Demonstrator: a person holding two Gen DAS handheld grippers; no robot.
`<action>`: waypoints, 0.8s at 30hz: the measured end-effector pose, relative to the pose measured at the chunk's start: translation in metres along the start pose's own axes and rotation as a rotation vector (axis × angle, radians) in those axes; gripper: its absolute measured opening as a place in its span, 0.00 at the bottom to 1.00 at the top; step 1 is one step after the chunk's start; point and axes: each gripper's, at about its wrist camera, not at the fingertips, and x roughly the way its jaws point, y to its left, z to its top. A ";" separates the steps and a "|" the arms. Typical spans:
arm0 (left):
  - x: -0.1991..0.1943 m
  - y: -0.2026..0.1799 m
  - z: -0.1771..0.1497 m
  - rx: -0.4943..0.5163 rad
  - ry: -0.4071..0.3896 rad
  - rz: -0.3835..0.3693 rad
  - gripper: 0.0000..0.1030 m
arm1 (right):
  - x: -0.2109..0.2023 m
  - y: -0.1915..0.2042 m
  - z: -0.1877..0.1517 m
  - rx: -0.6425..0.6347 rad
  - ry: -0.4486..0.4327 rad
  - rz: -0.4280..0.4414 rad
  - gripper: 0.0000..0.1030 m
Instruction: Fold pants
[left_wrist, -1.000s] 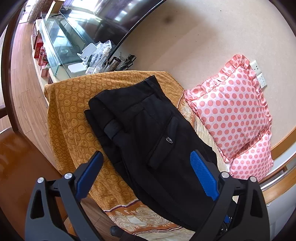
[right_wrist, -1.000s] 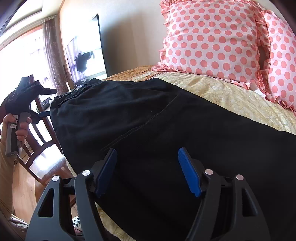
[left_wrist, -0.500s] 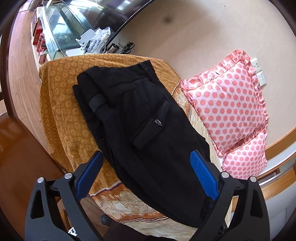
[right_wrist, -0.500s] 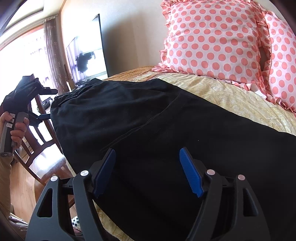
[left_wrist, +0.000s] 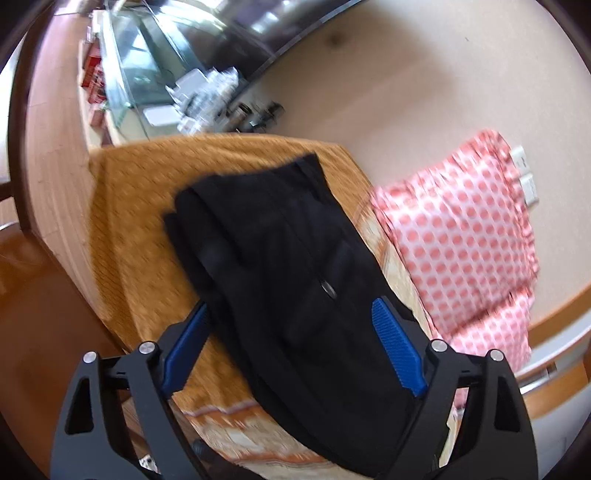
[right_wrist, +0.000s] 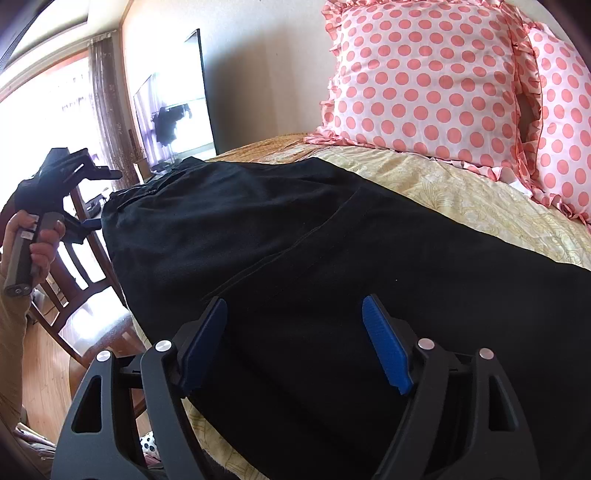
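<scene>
At the bottom of the right wrist view the right hand-held gripper (right_wrist: 293, 339) hovers with its blue pads spread wide, gripping nothing, low over the black pants (right_wrist: 332, 266) that fill the frame's centre on the bed (right_wrist: 480, 199); two pink polka-dot pillows (right_wrist: 424, 81) stand at upper right. Only this view shows the person's left hand (right_wrist: 33, 240) at middle left; the blurred left wrist view shows the left hand-held gripper (left_wrist: 288, 347) equally agape above the pants (left_wrist: 288, 277) on an orange bedspread (left_wrist: 140, 199), and glass shelving (left_wrist: 133, 74) at upper left.
</scene>
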 end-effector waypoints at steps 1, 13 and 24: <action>0.000 0.004 0.004 -0.013 -0.009 -0.008 0.84 | 0.000 0.000 0.000 -0.002 -0.001 0.002 0.78; 0.008 0.016 0.035 -0.060 -0.037 0.051 0.70 | -0.002 0.002 -0.001 -0.012 -0.025 -0.004 0.81; 0.002 0.010 0.031 0.011 -0.080 0.150 0.16 | -0.024 -0.006 -0.015 0.016 -0.095 0.036 0.81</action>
